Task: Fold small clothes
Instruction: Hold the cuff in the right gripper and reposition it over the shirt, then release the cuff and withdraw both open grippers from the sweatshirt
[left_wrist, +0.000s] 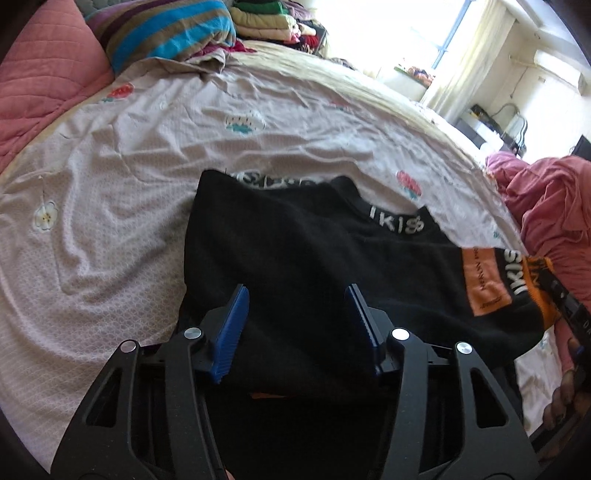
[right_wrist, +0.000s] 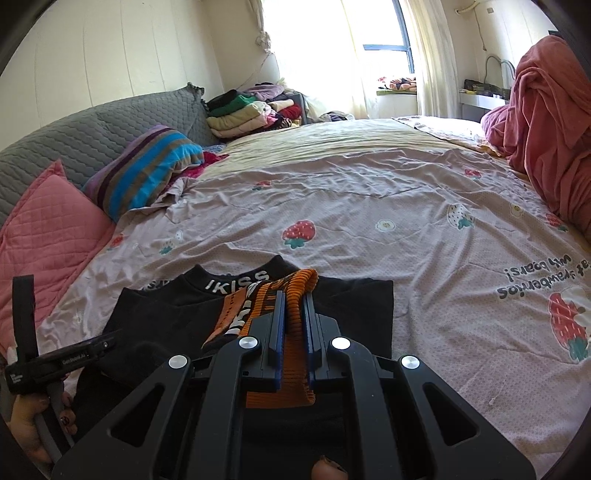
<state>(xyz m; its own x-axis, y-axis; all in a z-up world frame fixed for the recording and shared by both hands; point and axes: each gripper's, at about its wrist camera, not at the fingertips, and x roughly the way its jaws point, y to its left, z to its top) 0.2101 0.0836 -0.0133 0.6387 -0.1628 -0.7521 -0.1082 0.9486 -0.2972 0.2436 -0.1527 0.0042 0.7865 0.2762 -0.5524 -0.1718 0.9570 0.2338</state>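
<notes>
Right wrist: one black garment (right_wrist: 177, 314), right tool (right_wrist: 293, 314) clamping cuff.

White "IKISS" lettering runs along the collar band (right_wrist: 238, 283) of the black garment (right_wrist: 166, 314), just ahead and left of the right gripper's fingers (right_wrist: 276, 325); in the left wrist view the same collar band (left_wrist: 396, 221) reads "IKIS", ahead and right of the fingers. An orange label (left_wrist: 484, 282) farther right carries small print too fine to read. On the bedsheet (right_wrist: 369, 206), far right of the fingers, upside-down print (right_wrist: 543, 275) reads "strawberries with bears!". The lettering on the other gripper's body (right_wrist: 55, 363) is too small to read.
</notes>
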